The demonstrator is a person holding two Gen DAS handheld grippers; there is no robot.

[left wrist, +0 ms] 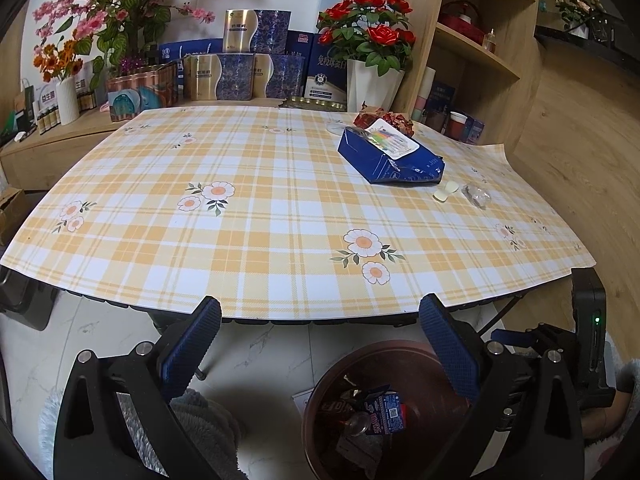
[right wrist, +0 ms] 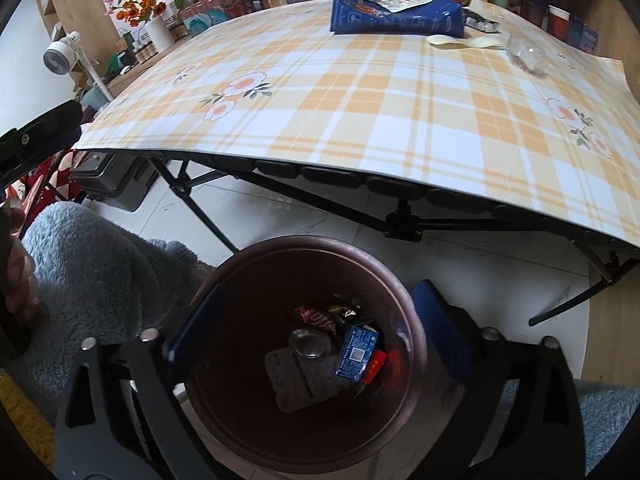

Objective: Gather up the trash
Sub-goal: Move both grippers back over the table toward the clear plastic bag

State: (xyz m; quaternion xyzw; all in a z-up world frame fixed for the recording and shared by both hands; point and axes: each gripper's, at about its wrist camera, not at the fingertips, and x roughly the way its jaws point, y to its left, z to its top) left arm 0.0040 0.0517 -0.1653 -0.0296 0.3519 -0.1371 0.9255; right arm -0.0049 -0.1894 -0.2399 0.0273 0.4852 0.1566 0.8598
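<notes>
The right gripper point(right wrist: 310, 320) hangs over the brown bin point(right wrist: 404, 300) on the floor by the table's near edge, fingers spread wide with nothing between them. The left gripper point(left wrist: 320, 344) hovers at the same near edge, also spread wide and empty. A fair share of the trash seems collected: in the bin lie a small blue carton point(right wrist: 356, 354) printed with a square code, a dark red wrapper point(right wrist: 316, 318) whose lettering is too small to read, a clear round piece, and a pale flat sheet. More is left on the checked tablecloth point(left wrist: 248, 216), all toward the far right corner: a big blue box point(left wrist: 384, 156) with a white printed card on top, a pale yellow scrap point(left wrist: 446, 191) and a crumpled clear wrapper point(left wrist: 476, 196) just beside it toward the right edge, and red-and-gold wrappers point(left wrist: 384, 118) behind the box at the far edge. The box carries white print that cannot be made out. Past the far edge stand gift boxes with Chinese writing, mostly too small to read.
</notes>
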